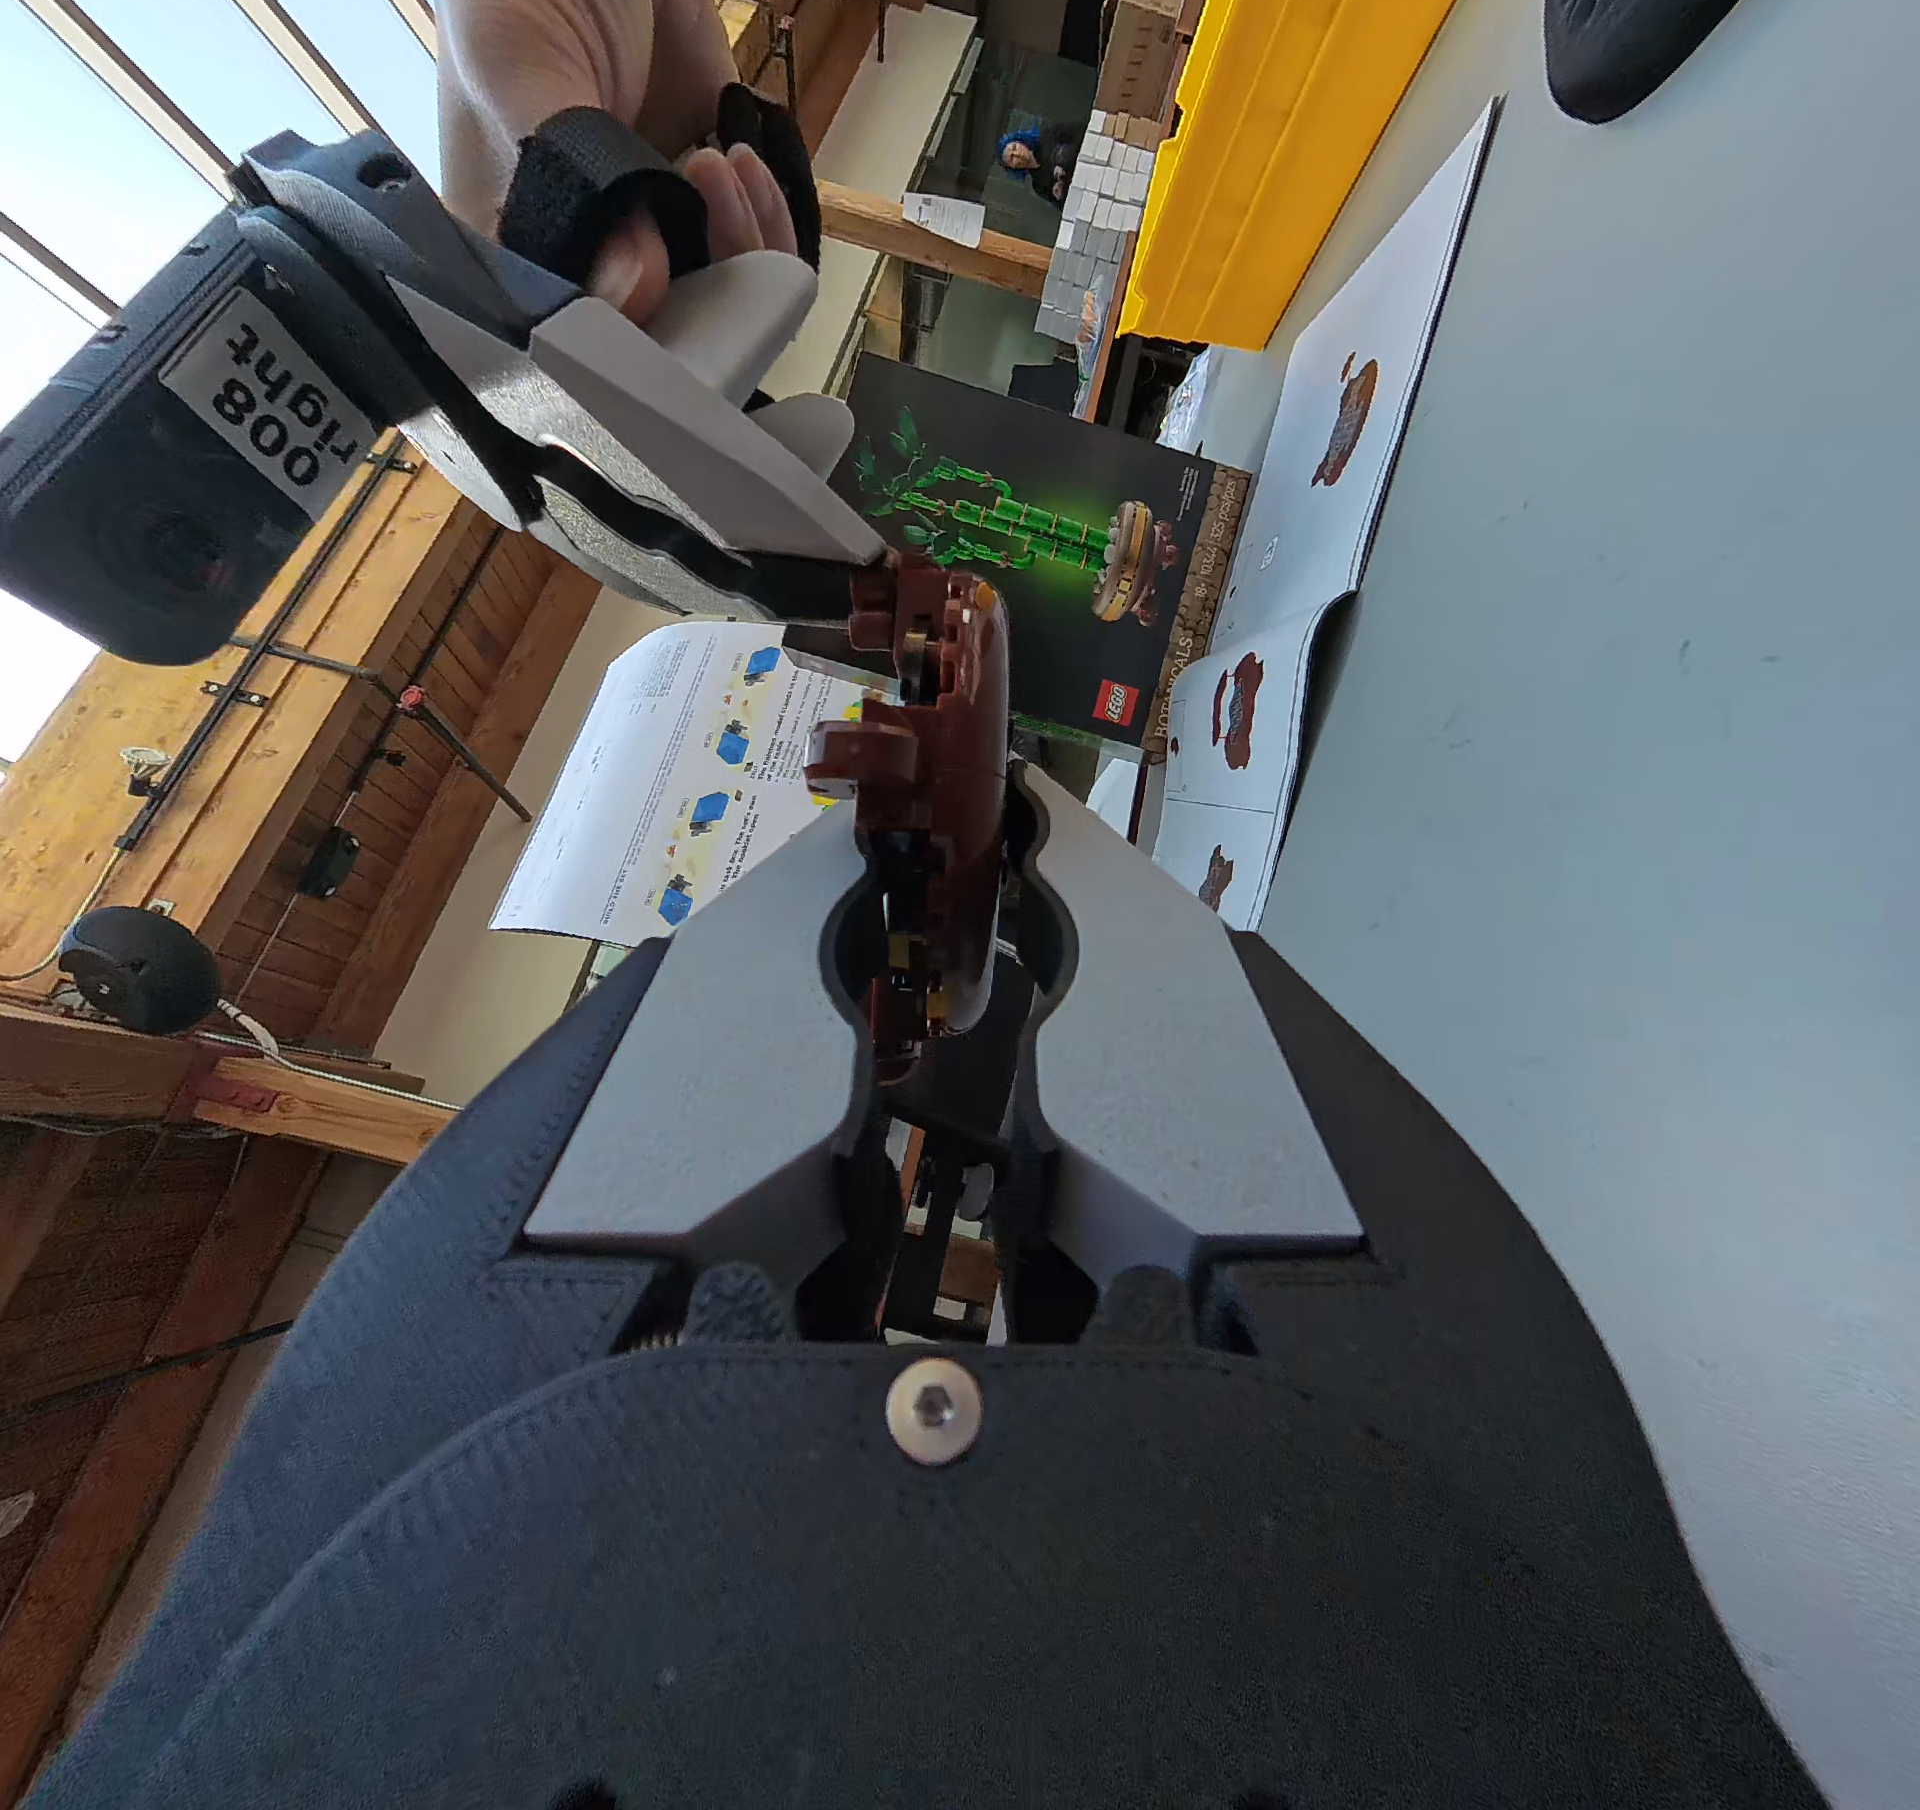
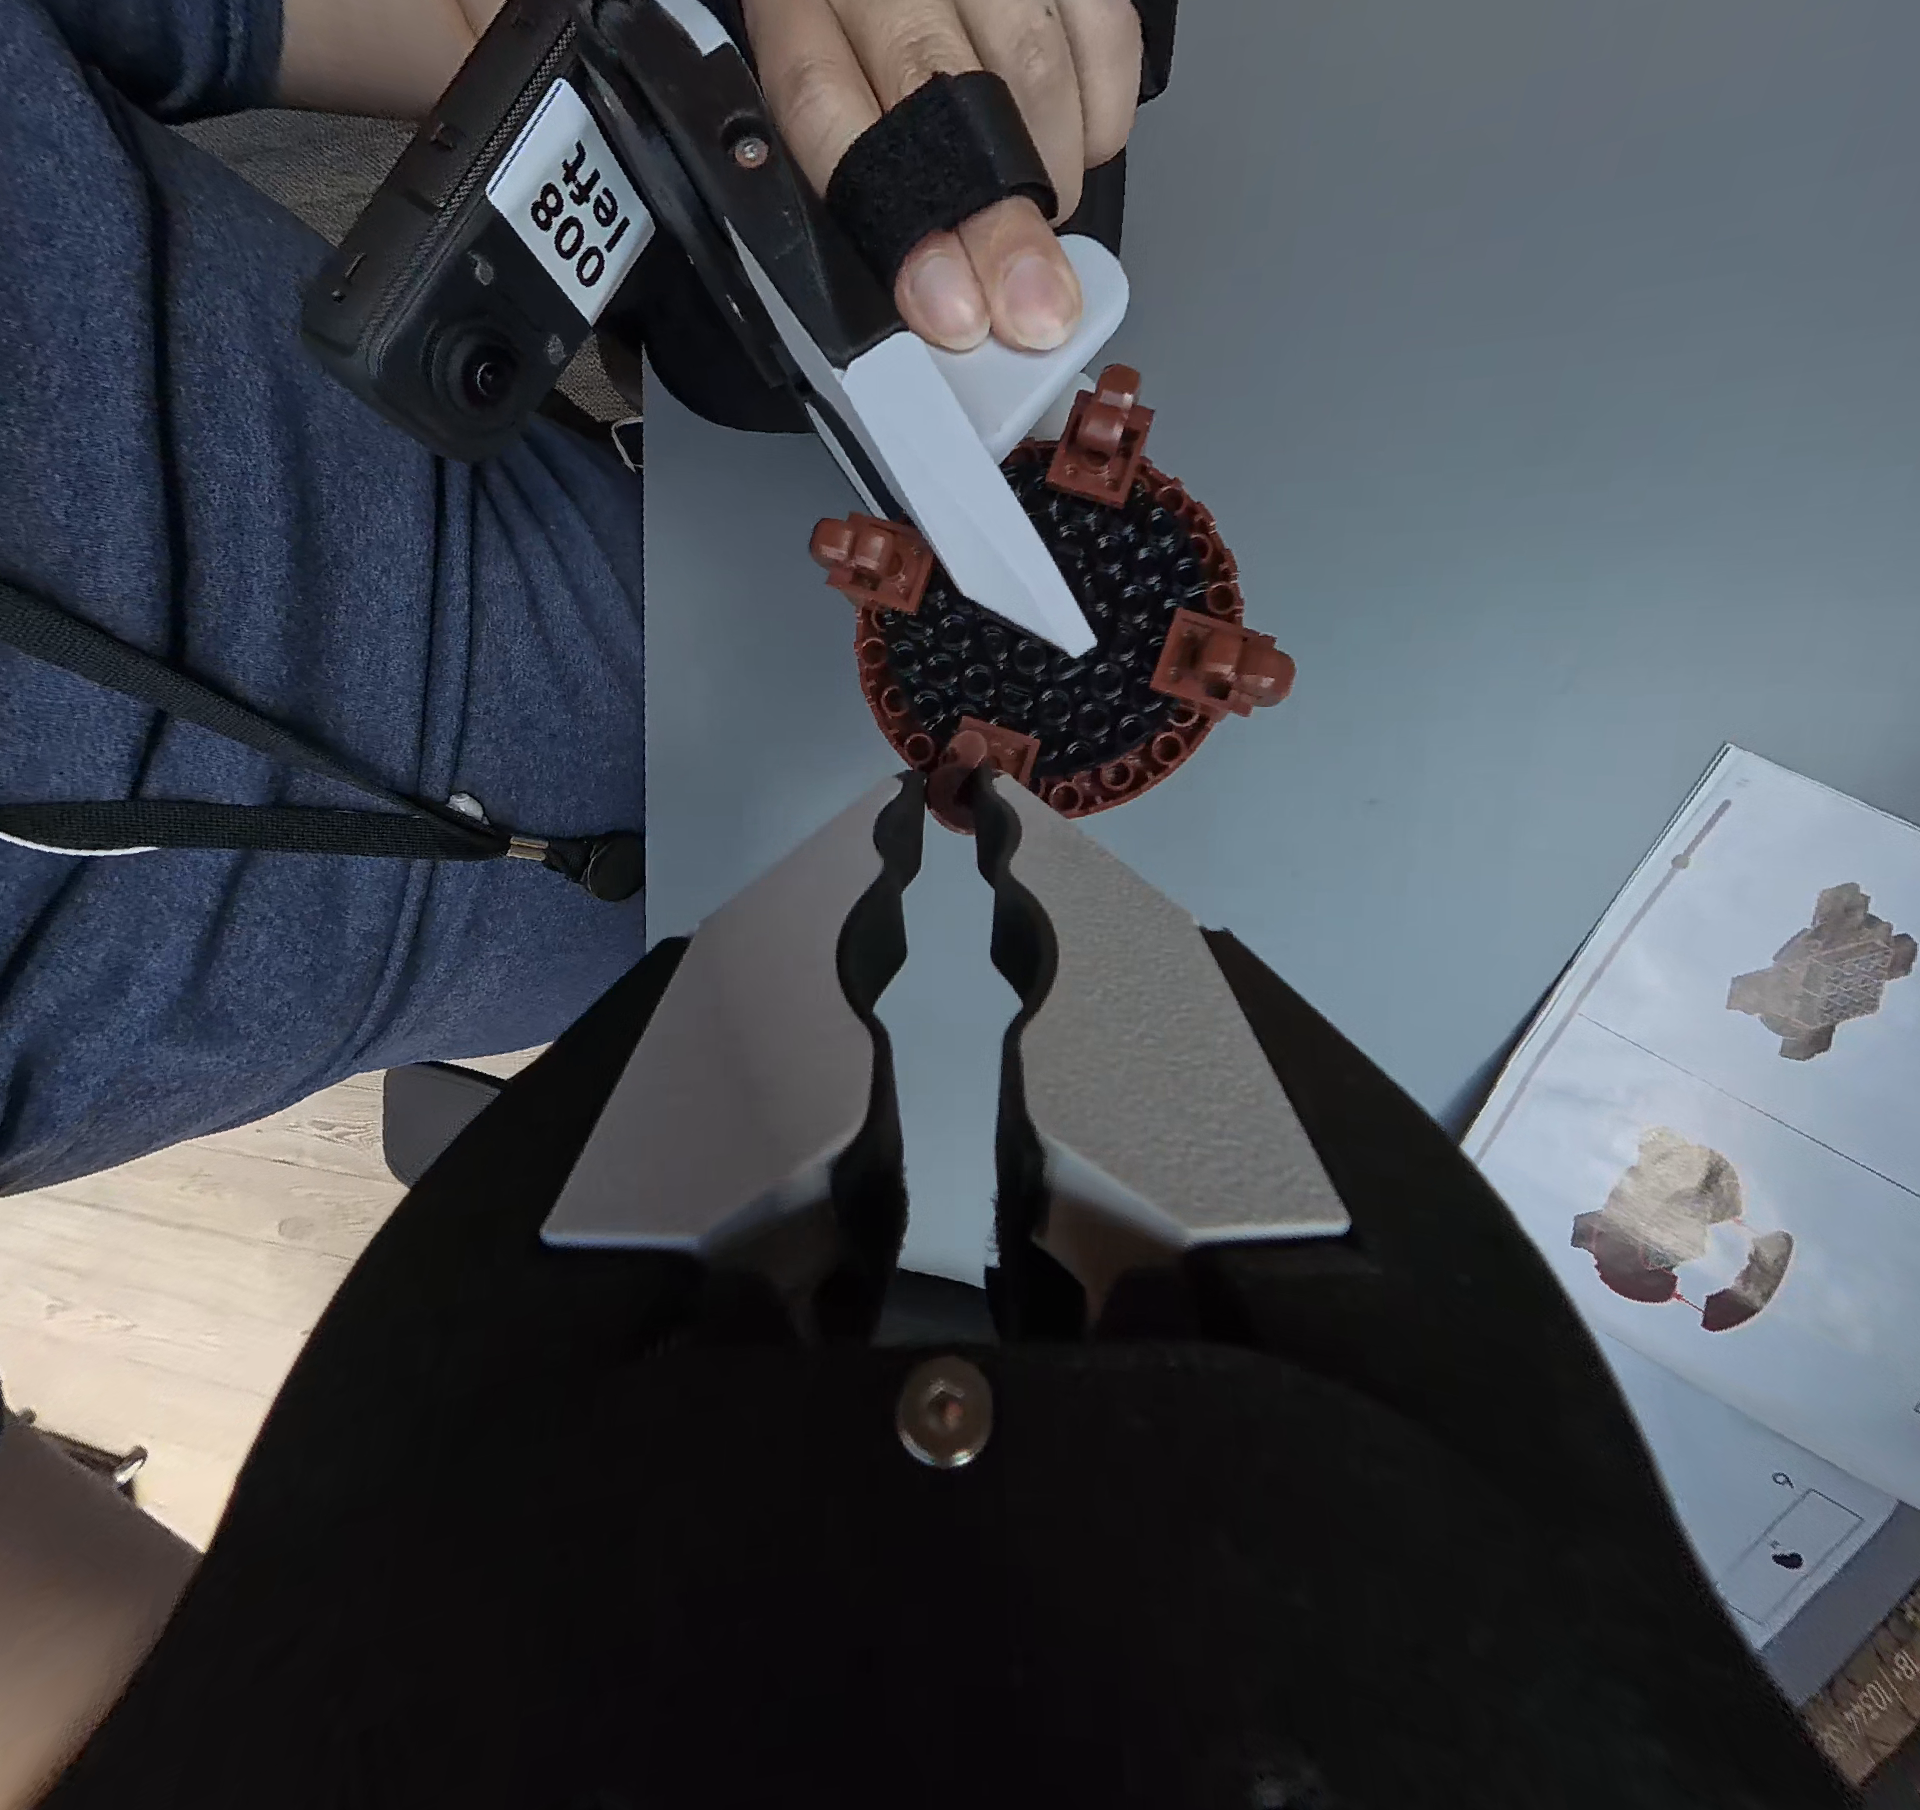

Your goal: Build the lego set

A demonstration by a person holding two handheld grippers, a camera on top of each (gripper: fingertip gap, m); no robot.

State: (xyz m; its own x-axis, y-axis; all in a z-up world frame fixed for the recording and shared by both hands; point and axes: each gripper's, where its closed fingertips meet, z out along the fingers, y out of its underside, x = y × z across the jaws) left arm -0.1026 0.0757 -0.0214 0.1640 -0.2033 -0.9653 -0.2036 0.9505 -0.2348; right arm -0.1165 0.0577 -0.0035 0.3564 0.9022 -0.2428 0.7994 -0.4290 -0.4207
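The left tool (image 1: 940,825) is clamped on the edge of a round brown-and-black lego disc (image 2: 1049,638), held above the grey tabletop (image 2: 1455,410). The right tool (image 2: 951,789) pinches a small brown clip piece (image 2: 961,773) at the disc's rim. An open instruction booklet (image 2: 1714,1189) lies nearby.

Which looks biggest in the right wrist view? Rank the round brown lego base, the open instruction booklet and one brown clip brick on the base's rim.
1. Open instruction booklet, though cut off by the picture's edge.
2. Round brown lego base, held by the left claw.
3. Brown clip brick, clearly smallest.
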